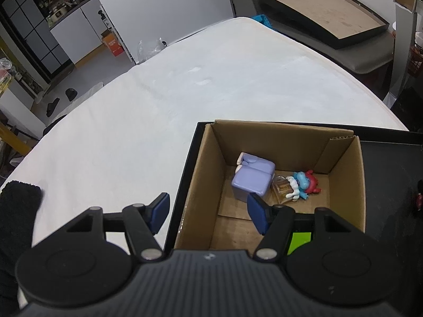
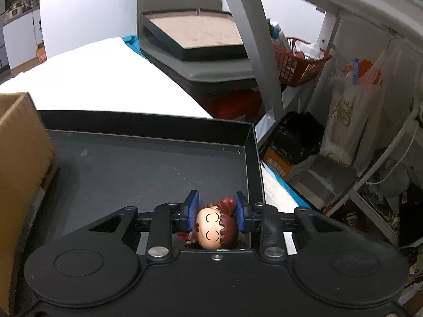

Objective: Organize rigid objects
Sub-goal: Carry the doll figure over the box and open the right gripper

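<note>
Hovering over the cardboard box's (image 1: 267, 142) left rim, the left gripper (image 1: 208, 211) is spread with nothing in it; lots of bare white tabletop (image 1: 158, 92) beyond. Further right, the right gripper (image 2: 217, 211) pinches a doll figurine (image 2: 215, 223) by the black tray's (image 2: 252, 158) right wall.

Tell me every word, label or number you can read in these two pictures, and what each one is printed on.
None can be read for certain.
Orange carton on the floor, left view: white marks, too blurred.
Cardboard box under the black bag, right view: red print, too blurred.
Pale hanging bag: gold curly design, not legible as words.
Perfume bottle in the brown box: label too small.
Figurine: a drawn face only, no text.
</note>
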Tool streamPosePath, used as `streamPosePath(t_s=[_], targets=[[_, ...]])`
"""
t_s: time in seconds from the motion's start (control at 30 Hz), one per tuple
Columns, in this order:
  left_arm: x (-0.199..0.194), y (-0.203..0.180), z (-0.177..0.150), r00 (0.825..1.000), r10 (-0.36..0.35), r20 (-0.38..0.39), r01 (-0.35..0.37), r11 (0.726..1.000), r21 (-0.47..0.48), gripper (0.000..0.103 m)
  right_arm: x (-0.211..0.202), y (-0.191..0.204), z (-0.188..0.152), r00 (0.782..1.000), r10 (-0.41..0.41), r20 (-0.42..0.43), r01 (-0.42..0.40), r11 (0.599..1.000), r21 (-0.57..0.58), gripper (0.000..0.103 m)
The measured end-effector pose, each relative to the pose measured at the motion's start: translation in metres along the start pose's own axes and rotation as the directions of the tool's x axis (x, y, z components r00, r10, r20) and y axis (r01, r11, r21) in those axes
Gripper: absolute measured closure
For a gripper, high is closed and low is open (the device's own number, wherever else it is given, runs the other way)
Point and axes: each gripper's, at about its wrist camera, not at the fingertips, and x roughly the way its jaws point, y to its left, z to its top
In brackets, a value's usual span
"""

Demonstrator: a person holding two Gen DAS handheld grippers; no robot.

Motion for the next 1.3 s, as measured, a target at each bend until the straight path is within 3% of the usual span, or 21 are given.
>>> streamPosePath(t_s=[0.17, 0.7, 1.03, 1.3], targets=[[-0.001, 0.002, -0.001, 1.0, -0.005, 0.0, 0.005, 1.0, -0.002, 0.04, -0.022, 0.008, 0.003, 0.996, -0.016, 0.092, 0.019, 0.999, -0.036, 0.074], [-0.007, 0.026, -0.004, 0.999, -0.04, 0.015, 0.04, 0.999, -0.011, 0.04, -0.051, 0.019, 0.021, 0.985, 0.034, 0.169, -0.032, 0.999, -0.016, 0.074], [-0.01, 0.05, -0.01, 0.996, -0.088, 0.027, 0.088, 0.996, -0.029, 0.04, -0.087, 0.046, 0.036, 0.966, 0.06, 0.252, -0.047, 0.997, -0.056, 0.074], [-0.008, 0.054, -0.019, 0.988, -0.156, 0.014, 0.156, 0.988, -0.022, 0.04, -0.102, 0.067, 0.044, 0.959, 0.094, 0.268, -0.067, 0.992, -0.111, 0.074]])
